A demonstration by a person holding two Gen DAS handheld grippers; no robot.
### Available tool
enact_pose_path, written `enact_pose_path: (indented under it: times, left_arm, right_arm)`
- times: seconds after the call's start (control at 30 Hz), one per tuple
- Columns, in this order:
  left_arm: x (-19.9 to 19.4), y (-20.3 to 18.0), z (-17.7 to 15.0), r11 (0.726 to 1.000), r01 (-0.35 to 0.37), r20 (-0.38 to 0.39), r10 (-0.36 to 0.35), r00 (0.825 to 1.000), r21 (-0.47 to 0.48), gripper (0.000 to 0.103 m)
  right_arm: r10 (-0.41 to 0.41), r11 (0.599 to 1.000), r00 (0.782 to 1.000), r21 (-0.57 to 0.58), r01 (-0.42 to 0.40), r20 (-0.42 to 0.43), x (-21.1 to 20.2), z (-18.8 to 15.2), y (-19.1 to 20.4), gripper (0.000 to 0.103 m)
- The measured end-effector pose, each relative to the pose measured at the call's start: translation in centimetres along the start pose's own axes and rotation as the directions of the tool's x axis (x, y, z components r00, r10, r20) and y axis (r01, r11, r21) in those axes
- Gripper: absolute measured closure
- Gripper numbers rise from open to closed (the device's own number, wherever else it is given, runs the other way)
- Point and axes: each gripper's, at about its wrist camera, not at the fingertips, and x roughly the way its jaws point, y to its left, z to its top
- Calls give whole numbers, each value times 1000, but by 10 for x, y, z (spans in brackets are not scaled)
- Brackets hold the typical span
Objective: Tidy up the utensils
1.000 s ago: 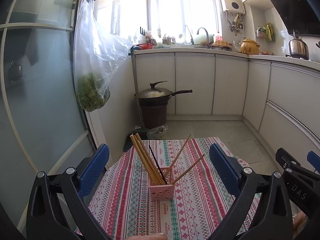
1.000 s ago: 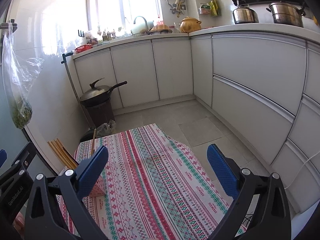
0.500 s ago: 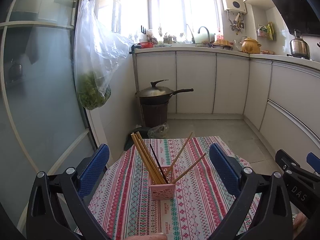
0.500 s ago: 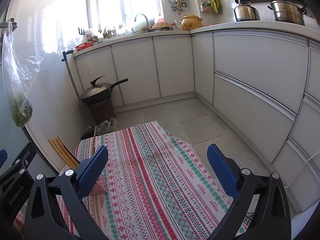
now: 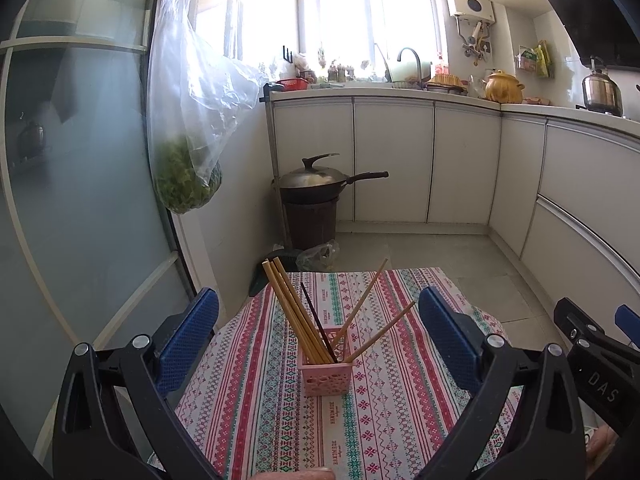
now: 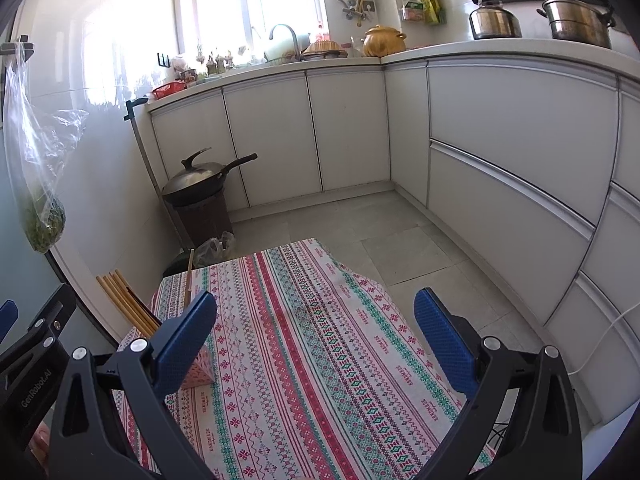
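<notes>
A pink perforated holder [image 5: 327, 376] stands on the patterned tablecloth [image 5: 392, 412] and holds several chopsticks [image 5: 298, 314], mostly tan and one dark, leaning left and right. My left gripper [image 5: 318, 332] is open and empty, with the holder between and beyond its blue pads. My right gripper [image 6: 316, 334] is open and empty over bare cloth [image 6: 304, 344]. In the right wrist view the holder [image 6: 200, 372] is mostly hidden behind the left pad, with chopsticks [image 6: 126, 304] sticking up at the far left.
A lidded wok [image 5: 316, 180] sits on a brown bin [image 5: 310, 224] on the floor beyond the table. A plastic bag of greens [image 5: 188, 136] hangs by the glass door at left. White cabinets [image 6: 500, 152] run along the back and right.
Both views have drawn back and risen slightly, so the holder and the table sit a little lower in frame. Both grippers stay open and empty.
</notes>
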Motion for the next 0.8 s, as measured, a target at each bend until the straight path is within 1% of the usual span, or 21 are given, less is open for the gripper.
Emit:
enact_pose_path:
  times: [0.8]
  left_arm:
    - [0,-2,-2,1000,-19,-5,19,1000,10,7]
  right_arm:
    - [4,1000,1000,0,-4,-20,6,-1,-1,7]
